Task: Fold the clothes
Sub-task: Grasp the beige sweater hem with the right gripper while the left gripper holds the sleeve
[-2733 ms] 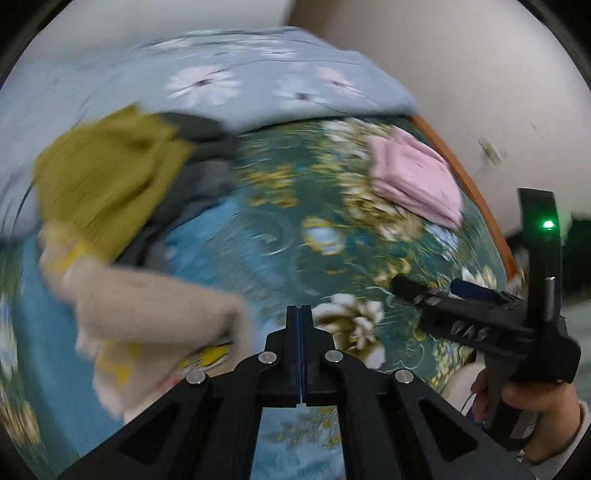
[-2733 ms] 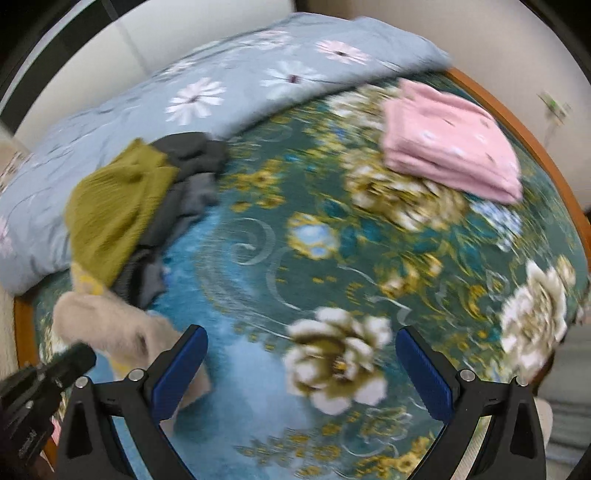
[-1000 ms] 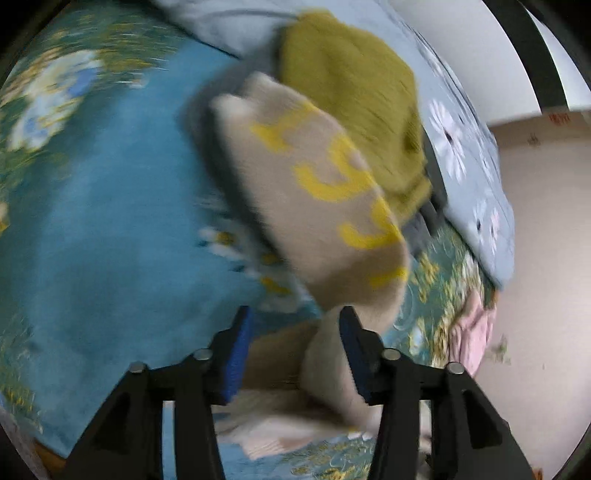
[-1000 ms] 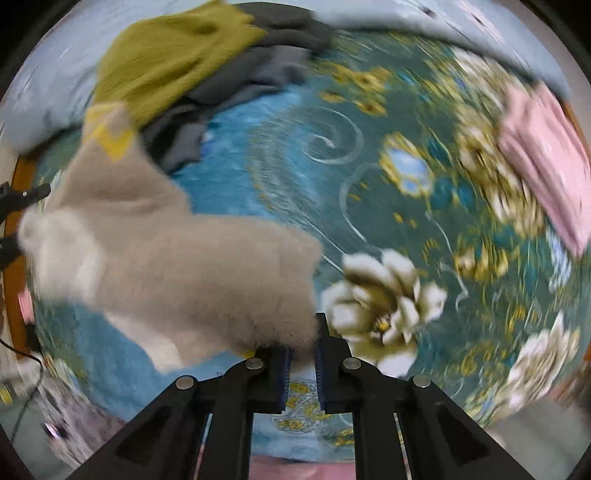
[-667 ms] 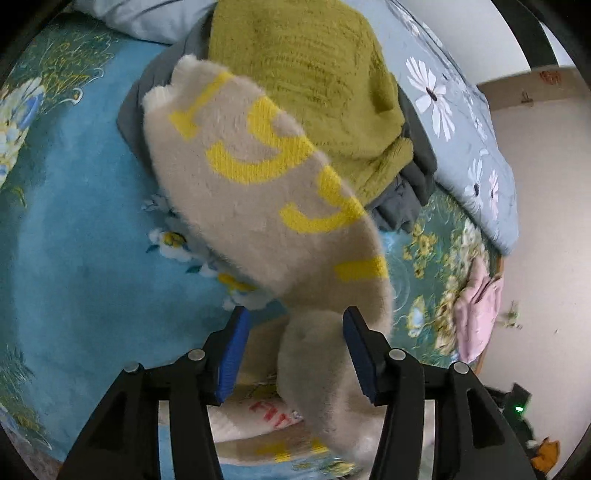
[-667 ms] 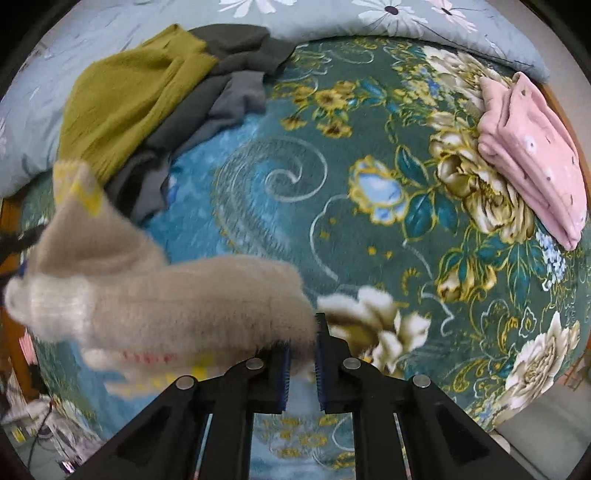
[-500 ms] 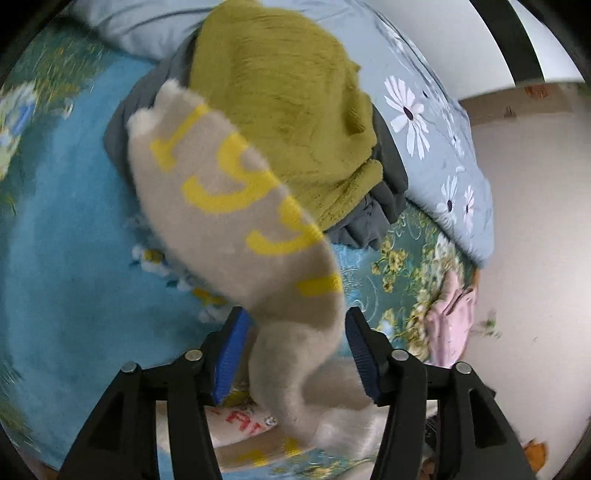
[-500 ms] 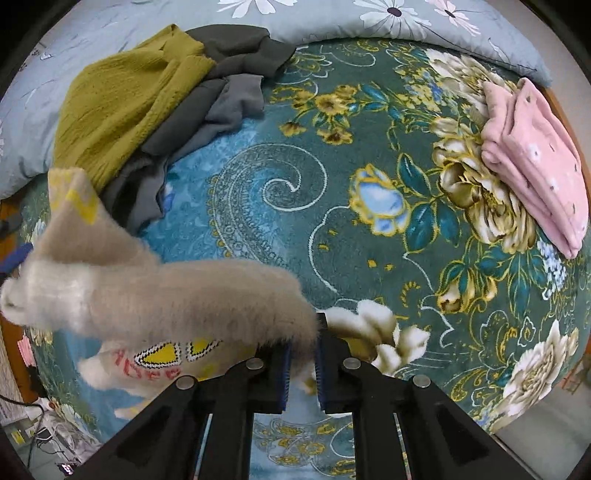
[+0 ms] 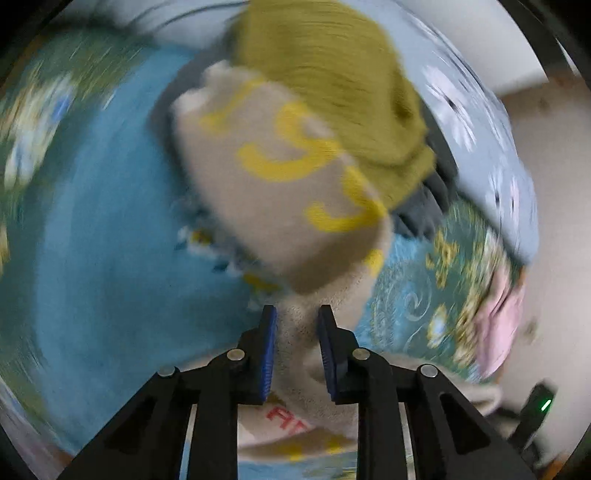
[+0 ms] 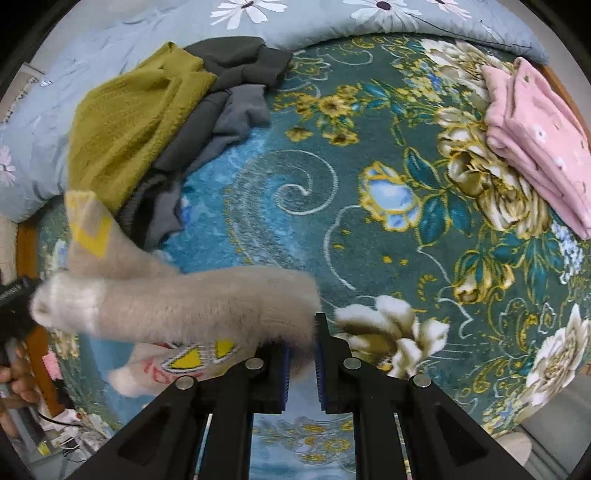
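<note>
A fuzzy beige sweater point(image 10: 177, 306) with yellow letters point(image 9: 280, 184) is held up over the bed between my two grippers. My left gripper point(image 9: 295, 332) is shut on one part of it, the cloth bunched between the blue pads. My right gripper point(image 10: 301, 354) is shut on another edge. A pile of an olive knit point(image 10: 129, 118) and dark grey clothes point(image 10: 225, 96) lies at the back left. A folded pink garment point(image 10: 535, 140) lies at the far right. The left wrist view is motion-blurred.
The bed has a teal floral cover point(image 10: 369, 192) and a light blue flowered quilt point(image 10: 332, 14) along the back. A wooden bed edge point(image 10: 26, 243) shows at the left. A wall point(image 9: 554, 221) stands to the right in the left wrist view.
My left gripper has closed its jaws onto the beige sweater. The sweater is stretched and lifted between both grippers. The left view is swinging.
</note>
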The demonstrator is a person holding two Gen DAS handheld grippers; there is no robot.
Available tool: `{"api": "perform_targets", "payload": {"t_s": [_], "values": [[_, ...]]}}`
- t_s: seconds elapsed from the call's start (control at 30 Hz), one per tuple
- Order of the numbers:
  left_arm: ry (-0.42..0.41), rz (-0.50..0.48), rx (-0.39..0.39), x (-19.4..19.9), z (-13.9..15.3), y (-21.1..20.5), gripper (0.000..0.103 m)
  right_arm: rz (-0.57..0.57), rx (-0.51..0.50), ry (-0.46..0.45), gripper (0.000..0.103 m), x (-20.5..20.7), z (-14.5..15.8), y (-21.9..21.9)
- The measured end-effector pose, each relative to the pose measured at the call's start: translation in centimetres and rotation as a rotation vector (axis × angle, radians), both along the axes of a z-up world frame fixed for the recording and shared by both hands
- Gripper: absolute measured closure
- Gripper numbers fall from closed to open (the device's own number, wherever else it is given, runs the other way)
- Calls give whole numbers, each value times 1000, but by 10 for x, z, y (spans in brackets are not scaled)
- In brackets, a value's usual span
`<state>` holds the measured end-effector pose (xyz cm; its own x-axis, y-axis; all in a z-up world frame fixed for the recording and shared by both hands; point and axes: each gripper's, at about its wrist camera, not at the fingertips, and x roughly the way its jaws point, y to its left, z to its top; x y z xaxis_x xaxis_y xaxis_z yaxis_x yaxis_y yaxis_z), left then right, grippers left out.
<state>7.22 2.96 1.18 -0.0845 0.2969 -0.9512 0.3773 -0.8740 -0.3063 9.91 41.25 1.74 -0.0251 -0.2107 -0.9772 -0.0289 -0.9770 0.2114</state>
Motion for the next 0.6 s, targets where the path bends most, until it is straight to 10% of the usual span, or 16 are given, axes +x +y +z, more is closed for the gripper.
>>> {"api": "perform_targets", "payload": {"t_s": [0.33, 0.6], "values": [[28, 68, 40, 16, 2, 10, 81, -128, -107, 107, 68, -3, 58, 18], [30, 72, 55, 22, 4, 16, 80, -348, -476, -8, 56, -1, 47, 5]]}}
